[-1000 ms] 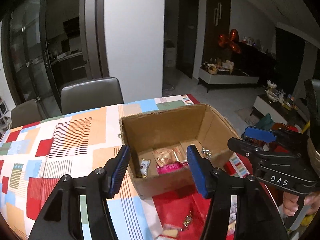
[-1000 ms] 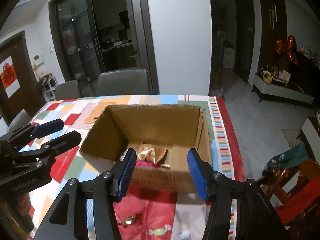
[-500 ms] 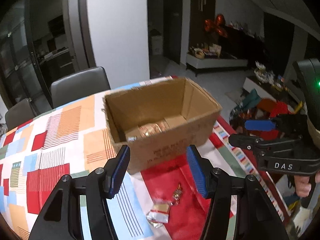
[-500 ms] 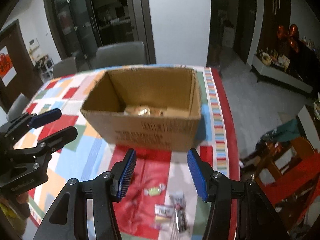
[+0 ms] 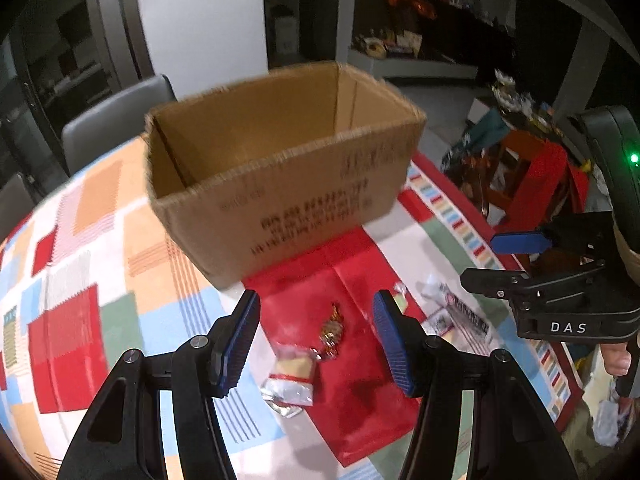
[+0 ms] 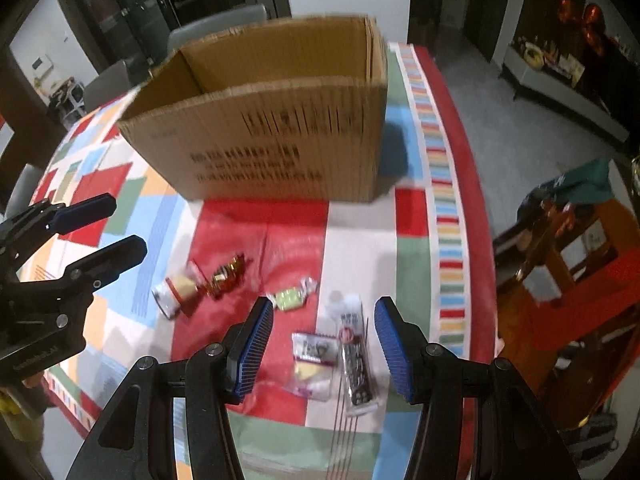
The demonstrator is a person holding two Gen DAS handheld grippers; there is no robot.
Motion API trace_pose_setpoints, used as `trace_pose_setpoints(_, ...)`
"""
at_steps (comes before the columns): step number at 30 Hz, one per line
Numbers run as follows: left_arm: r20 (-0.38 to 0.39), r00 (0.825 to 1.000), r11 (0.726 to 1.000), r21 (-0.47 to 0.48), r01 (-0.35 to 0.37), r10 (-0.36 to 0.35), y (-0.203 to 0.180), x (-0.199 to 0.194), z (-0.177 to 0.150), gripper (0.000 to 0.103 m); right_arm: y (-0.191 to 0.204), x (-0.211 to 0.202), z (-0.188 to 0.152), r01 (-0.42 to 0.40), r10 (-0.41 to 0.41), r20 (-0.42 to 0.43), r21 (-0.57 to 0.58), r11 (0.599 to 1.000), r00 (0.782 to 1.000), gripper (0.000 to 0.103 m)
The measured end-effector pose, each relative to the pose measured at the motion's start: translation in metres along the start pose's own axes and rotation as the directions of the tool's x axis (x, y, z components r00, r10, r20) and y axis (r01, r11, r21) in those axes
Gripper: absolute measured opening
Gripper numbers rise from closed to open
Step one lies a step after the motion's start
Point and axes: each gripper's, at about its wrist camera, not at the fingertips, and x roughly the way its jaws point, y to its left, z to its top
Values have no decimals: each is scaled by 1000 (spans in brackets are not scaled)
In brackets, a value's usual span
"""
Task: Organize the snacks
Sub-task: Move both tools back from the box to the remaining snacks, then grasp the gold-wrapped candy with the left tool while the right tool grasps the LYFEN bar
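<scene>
An open cardboard box (image 5: pixel 280 176) (image 6: pixel 280 132) stands on the patchwork tablecloth (image 5: pixel 80 280); its inside is hidden from here. Loose snacks lie in front of it. My left gripper (image 5: pixel 316 332) (image 6: pixel 128 224) hangs open above a gold-red candy (image 5: pixel 331 330) (image 6: pixel 226 274) and a clear packet with a yellow snack (image 5: pixel 290 376) (image 6: pixel 176 290). My right gripper (image 6: pixel 324 332) (image 5: pixel 486 258) is open over a white-purple packet (image 6: pixel 314 360) and a long dark stick packet (image 6: pixel 356 360). A green candy (image 6: pixel 290 298) lies just beyond its left finger. Neither gripper touches anything.
Grey chairs (image 5: pixel 116 128) stand behind the table. The table's right edge (image 6: pixel 484 280) is close to the snacks. Beyond it a red wooden stool (image 6: pixel 580 264) holds clutter. A hand (image 5: pixel 618 360) holds the right gripper's handle.
Both grippers have come down and tipped downward, from looking into the box to hanging over the loose snacks in front of it. Their jaws kept the same width.
</scene>
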Motion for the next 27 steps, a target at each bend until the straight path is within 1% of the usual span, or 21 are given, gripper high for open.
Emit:
trace_pose_setpoints(3,-40,999,1000,19,13,-12,-5,13,-5,57,-2,12,-7,-4,4,-37,4,1000,999,54)
trace_pose_setpoints(7,-91,995,999,17,29,-28,-7,30,-8,57,-7,26,-13,-6,8,-73,18,1000,997,53)
trace_pose_setpoints(9,-112,993,999,5,37,-36,-5,38,-9,57,-8,31,-15,-6,9,-85,25,1000,996,52)
trace_pose_setpoints(11,-132,990,999,-8,48,-49,-4,46,-10,57,-10,36,-17,-8,12,-103,38,999,995,49)
trace_pose_setpoints(15,-169,984,998,-26,55,-59,-2,62,-11,57,-13,47,-19,-8,16,-129,58,998,991,48)
trace_pose_setpoints(17,-186,981,998,-25,54,-58,-2,68,-12,56,-15,51,-20,-6,15,-137,69,998,990,44)
trace_pose_setpoints(20,-208,976,998,-33,56,-61,-2,77,-14,53,-20,57,-20,-8,20,-148,87,996,989,43)
trace_pose_setpoints(24,-235,969,997,-55,61,-72,-2,88,-16,49,-23,66,-20,-6,21,-160,93,996,987,39)
trace_pose_setpoints(27,-248,966,996,-69,62,-77,-3,94,-16,47,-26,71,-20,-22,41,-168,110,994,985,37)
